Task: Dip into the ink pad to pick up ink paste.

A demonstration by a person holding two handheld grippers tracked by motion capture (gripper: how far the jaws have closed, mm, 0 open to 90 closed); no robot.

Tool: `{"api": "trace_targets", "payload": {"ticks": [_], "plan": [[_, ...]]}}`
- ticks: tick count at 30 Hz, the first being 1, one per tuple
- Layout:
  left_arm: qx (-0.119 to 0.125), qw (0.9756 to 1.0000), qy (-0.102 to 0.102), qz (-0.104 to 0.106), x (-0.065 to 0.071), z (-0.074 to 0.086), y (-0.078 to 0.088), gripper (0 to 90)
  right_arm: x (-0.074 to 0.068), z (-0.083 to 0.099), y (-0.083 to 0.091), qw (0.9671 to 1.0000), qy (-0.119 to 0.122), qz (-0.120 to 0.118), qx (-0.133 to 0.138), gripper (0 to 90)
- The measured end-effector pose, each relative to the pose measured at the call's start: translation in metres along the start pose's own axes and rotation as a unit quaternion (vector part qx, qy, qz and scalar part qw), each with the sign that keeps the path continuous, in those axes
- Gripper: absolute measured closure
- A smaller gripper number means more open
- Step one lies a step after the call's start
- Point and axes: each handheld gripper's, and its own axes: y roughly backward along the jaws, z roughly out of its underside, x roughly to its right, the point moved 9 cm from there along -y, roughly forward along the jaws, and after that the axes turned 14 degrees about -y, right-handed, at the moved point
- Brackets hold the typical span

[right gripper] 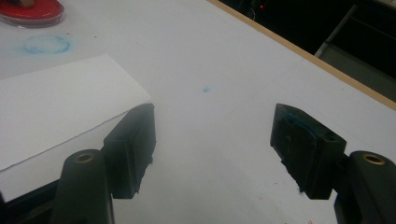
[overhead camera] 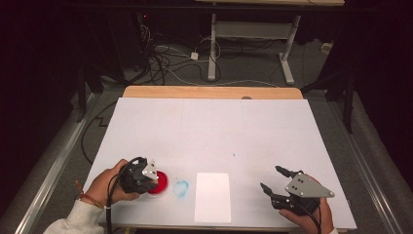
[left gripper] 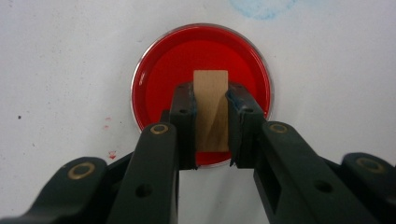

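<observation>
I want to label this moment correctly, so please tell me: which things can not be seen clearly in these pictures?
- Lower end of the wooden block: left gripper view, hidden by the block itself; whether it touches the red ink pad cannot be told.
- The block in the high view: hidden under the left gripper.
- Red ink pad, right gripper view: cut off by the top edge.
- White paper sheet, right gripper view: cut off by the left edge.
- Blue ring mark: too faint to read.

A white sheet of paper [overhead camera: 213, 197] is laid flat near the front edge of the white-covered table [overhead camera: 214, 126], with a faint blue ring stain [overhead camera: 181, 188] just beside it. Tangled cables [overhead camera: 170, 61] and a desk frame [overhead camera: 253, 34] are seen beyond, on the floor.
</observation>
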Motion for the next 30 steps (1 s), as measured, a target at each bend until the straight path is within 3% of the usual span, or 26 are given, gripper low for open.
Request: {"api": "trace_targets", "payload": {"ticks": [8,18,24,30], "plan": [[0.012,0.9995,0.027,0.007,0.0005,0.0021,-0.0030,73.9,-0.0032,-0.0005,-0.0012,1.0000,0.004,-0.002,-0.002,31.6],[0.013,0.9991,0.039,0.011,0.0001,0.0019,-0.0043,73.9,-0.0039,0.0003,-0.0037,0.9999,0.008,-0.004,-0.007,31.6],[0.006,0.9992,0.039,0.007,0.0007,0.0008,-0.0044,73.9,-0.0042,0.0011,-0.0043,0.9999,0.008,-0.004,-0.011,31.6],[-0.008,0.9998,0.017,-0.010,-0.0009,-0.0006,0.0026,73.8,-0.0035,0.0007,-0.0040,0.9999,0.007,-0.004,-0.009,31.6]]}}
